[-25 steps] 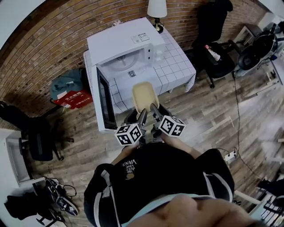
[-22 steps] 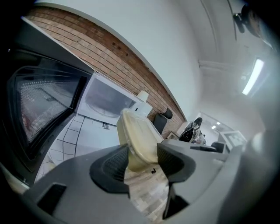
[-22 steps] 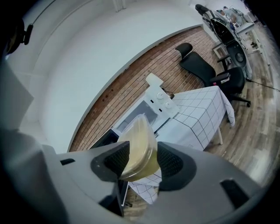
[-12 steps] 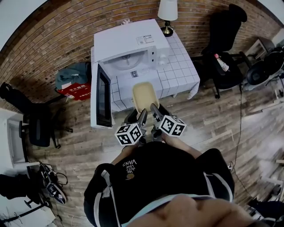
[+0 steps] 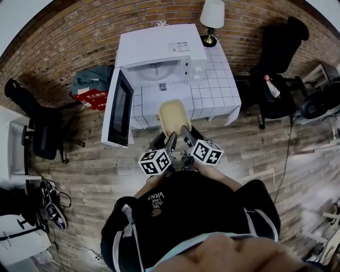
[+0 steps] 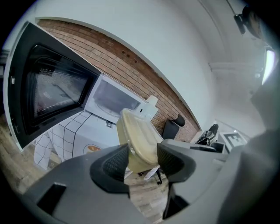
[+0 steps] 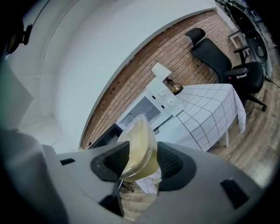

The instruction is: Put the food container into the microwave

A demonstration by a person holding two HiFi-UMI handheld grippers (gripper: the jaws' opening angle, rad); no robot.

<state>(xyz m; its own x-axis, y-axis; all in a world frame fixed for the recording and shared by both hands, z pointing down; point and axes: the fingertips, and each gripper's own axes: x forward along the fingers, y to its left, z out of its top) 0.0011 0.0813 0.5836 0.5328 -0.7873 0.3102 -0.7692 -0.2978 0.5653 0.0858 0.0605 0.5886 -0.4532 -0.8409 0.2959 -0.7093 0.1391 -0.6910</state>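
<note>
Food container (image 5: 173, 116) hangs in the air at the front edge of the table (image 5: 215, 87), just short of the microwave (image 5: 159, 49) and roughly in line with its open mouth. The left gripper (image 6: 143, 161) and the right gripper (image 7: 143, 159) each clamp its near end, jaws pressed against it from both sides. The microwave door (image 5: 118, 109) swings out to the left and juts past the table's front edge, standing close beside the container's left side. To the right of the microwave, the checked cloth lies bare up to the table's corner, with a lamp (image 5: 212, 16) at the back by the brick wall (image 5: 69, 32). A black office chair (image 5: 273, 58) stands off the table's right side, and another chair (image 5: 40, 133) and a bag (image 5: 90, 87) sit on the wooden floor (image 5: 79, 175) to the left. The container is pale cream and translucent, a rounded rectangle with a fitted lid and a raised rim, and it points lengthwise toward the oven.
</note>
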